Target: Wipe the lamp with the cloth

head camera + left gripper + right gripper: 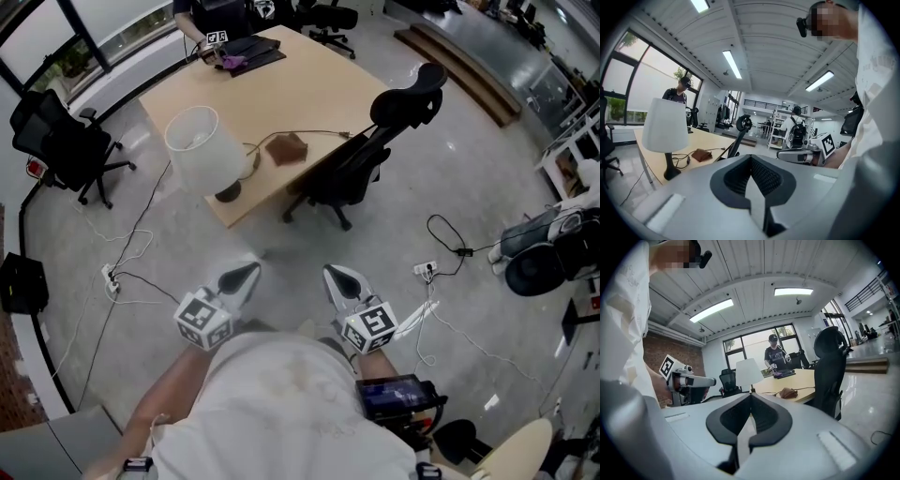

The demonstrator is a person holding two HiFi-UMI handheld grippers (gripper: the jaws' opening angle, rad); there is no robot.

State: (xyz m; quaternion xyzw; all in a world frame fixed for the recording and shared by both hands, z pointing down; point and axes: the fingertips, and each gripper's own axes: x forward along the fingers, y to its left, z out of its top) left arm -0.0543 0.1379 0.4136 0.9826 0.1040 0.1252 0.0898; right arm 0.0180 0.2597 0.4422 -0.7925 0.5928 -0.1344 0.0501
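A white-shaded lamp (204, 150) on a dark stand sits at the near corner of the light wooden table (281, 84). A brown cloth (286, 148) lies just right of it, beside the lamp's cord. Both grippers hang over the floor in front of the person's body, well short of the table. My left gripper (251, 270) is shut and empty, and so is my right gripper (333, 274). The left gripper view shows the lamp (665, 125) and cloth (701, 154) ahead to the left. In the right gripper view the lamp (748, 372) and cloth (788, 393) lie straight ahead.
A black office chair (375, 150) stands at the table's near right side, another chair (56, 141) off to the left. Cables and a power strip (111, 281) run across the floor. A person (220, 19) stands at the table's far end. Black bags (544, 253) sit at right.
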